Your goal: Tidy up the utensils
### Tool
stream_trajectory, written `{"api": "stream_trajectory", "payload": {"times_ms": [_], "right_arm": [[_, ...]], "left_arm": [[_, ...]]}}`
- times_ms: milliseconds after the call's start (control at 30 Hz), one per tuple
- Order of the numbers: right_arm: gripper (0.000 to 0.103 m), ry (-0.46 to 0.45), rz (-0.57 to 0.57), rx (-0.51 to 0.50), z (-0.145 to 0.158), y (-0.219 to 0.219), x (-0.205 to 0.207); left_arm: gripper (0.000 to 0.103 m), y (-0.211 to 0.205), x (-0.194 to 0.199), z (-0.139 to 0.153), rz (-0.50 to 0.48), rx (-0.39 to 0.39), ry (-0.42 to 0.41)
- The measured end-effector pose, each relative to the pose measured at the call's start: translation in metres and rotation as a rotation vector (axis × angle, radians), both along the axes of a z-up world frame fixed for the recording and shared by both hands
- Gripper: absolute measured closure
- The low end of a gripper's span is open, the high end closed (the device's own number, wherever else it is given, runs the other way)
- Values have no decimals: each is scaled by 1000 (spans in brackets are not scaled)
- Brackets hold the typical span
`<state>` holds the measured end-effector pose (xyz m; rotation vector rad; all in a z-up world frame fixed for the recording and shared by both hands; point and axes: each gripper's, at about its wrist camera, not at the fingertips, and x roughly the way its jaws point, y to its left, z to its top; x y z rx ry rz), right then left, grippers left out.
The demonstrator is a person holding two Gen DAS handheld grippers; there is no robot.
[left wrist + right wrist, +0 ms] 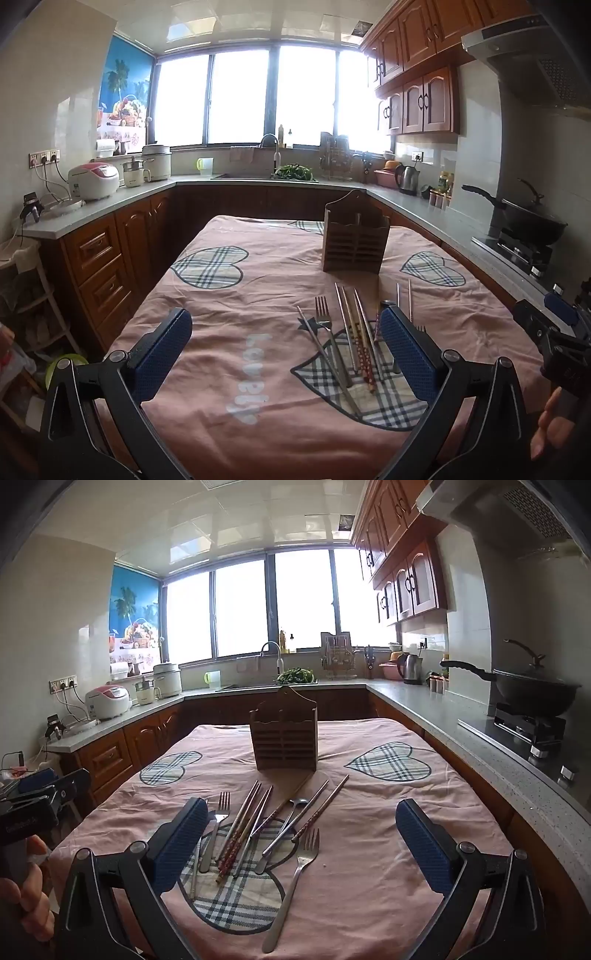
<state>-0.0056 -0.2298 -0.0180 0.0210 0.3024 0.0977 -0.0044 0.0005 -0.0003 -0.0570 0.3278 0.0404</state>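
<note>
both claws stand wide and hold nothing. the left claw hangs over the near part of the table, its blue pads far apart with only pink cloth between them; its right pad sits in front of the pile of cutlery, hiding part of it, and whether it touches anything there cannot be told. the right claw is just as wide, and the cutlery lies on the cloth ahead of its open jaws, untouched.

the cutlery lies loose near the table's front edge, on a plaid heart patch: chopsticks fanned in a bundle, a small fork at their left, a spoon among them, and a large fork nearest the front edge, its handle pointing toward the camera. the wooden holder stands upright further back, around the middle of the table, apart from the pile.

the cloth to the right of the pile is bare out to the table's right edge. the counter runs close along that side, with a wok on the stove. left of the pile the cloth is also bare to the left edge.
</note>
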Motion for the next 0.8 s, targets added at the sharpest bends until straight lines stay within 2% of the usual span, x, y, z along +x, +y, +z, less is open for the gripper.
{"api": "stream_trajectory", "payload": {"times_ms": [167,200,233,333,800], "right_arm": [[1,-53,4,-7,3,-1,-11],[1,-9,-13,11,0,-4,-6],[1,-10,-10,7,0,-4,-8],[1,12,-11,-5,4,0,-4],[1,6,-5,8,6,-1,-7]], "left_arm": [[0,-2,-15,2,23,18,5],[0,-3,-19,2,28,22,5],[0,0,-12,5,-15,-9,37],[0,-1,-8,1,-19,-5,46],[0,-5,-10,-3,-18,2,54]]}}
